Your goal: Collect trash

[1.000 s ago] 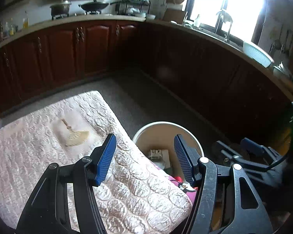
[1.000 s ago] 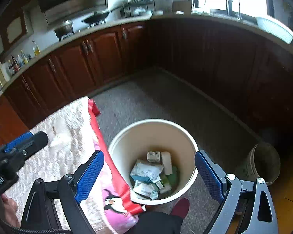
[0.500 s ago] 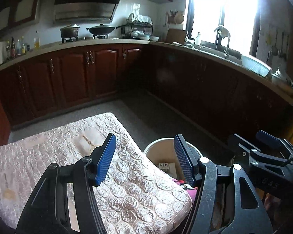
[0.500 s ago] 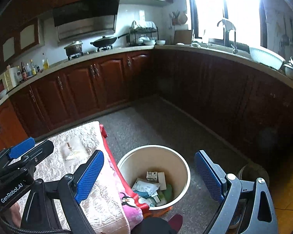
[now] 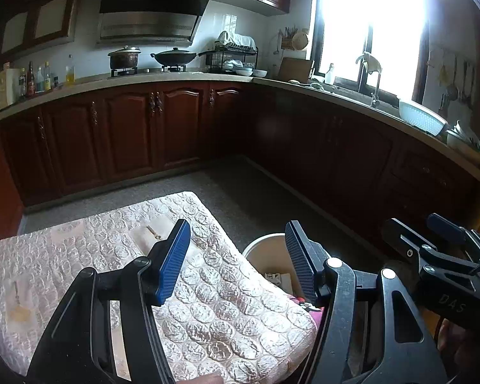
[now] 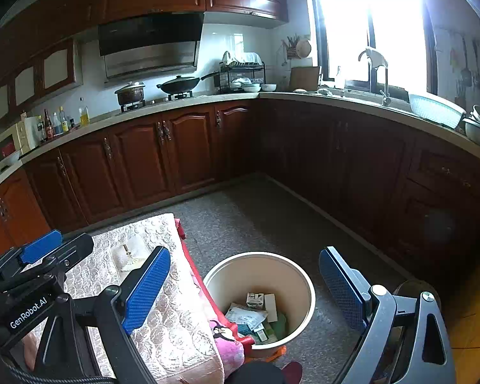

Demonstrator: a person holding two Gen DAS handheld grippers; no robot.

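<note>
Paper and carton trash lies at the bottom of the cream bin on the floor, beside the quilted table. Above, left gripper and right gripper hang with jaws apart, holding nothing.

Not much to read here, honestly. The clearest bit is "GenRobot.AI" in white letters on the black body of the left gripper, seen from the right wrist view. On the right gripper, in the left wrist view, there's faint embossed lettering on the black body that looks like "DAS". The cartons in the trash bin have print, but it's too small to make out.
</note>
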